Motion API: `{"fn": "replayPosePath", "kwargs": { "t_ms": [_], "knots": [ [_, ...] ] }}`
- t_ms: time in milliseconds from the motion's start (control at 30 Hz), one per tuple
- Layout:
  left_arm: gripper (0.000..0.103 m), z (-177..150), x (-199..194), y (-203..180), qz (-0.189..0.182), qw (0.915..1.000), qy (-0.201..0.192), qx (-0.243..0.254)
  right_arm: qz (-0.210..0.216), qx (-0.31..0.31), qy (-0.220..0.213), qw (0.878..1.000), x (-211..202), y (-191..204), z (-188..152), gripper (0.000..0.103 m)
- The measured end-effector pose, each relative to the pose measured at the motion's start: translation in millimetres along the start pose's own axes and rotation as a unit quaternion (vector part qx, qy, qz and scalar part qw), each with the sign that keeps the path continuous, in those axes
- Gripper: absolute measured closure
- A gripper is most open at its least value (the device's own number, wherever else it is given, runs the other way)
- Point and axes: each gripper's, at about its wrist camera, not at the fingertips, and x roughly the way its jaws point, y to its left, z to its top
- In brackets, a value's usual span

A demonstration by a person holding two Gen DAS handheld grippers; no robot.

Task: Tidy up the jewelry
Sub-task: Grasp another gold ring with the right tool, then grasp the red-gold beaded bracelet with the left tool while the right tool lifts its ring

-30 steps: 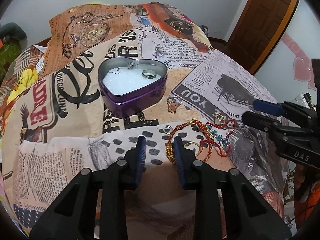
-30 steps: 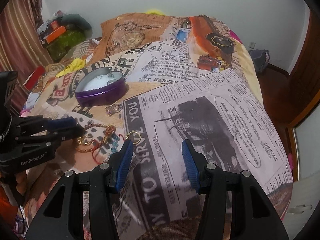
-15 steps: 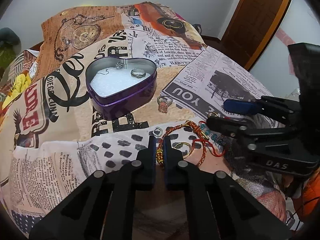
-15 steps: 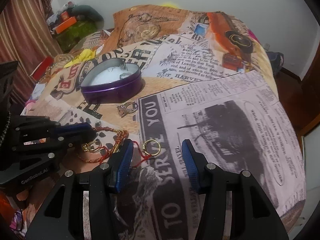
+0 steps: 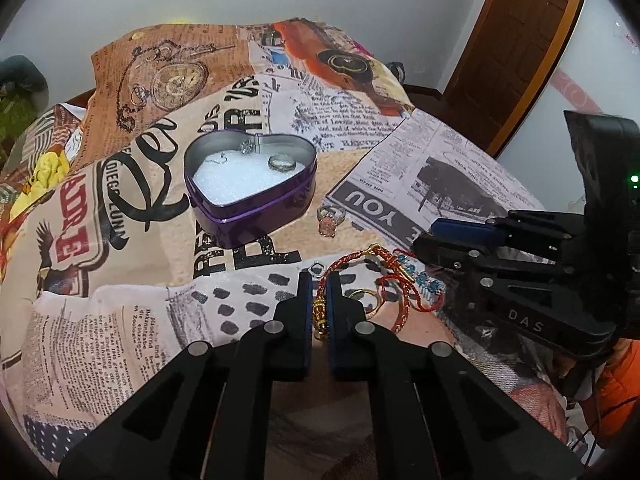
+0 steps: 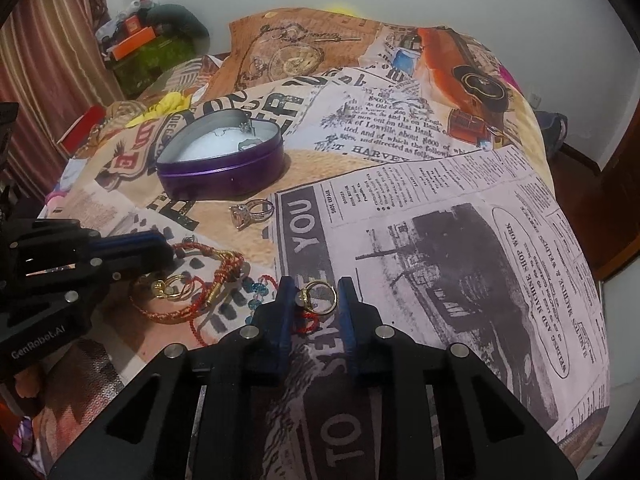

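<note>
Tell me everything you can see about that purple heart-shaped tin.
The purple heart-shaped tin is shiny metal with a silvery inner wall, open, no lid in view. It sits flat on the printed bedspread, lined with white padding. A silver ring and two smaller silver pieces lie inside. Neither tool touches it.

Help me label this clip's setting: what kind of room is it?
Probably a bedroom: the jewelry lies on a bed with a newspaper-print bedspread, a matching pillow stands at the wall, and a wooden door is nearby.
</note>
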Motion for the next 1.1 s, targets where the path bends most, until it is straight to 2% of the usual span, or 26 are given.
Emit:
{"fn": "replayPosePath", "kwargs": {
  "t_ms": [500,1100],
  "knots": [
    [0.098,10.7,-44.1,9.5,0.017,0.9981,-0.057,-0.014,-0.02,0.011,-0.064,0.998,-42.2,5.2,16.6,0.083],
    [0.098,23.4,-92.2,30.0,0.032,0.9911,-0.126,-0.03,-0.023,0.001,-0.101,0.995,-62.9,25.4,29.8,0.083]
  ]
}}
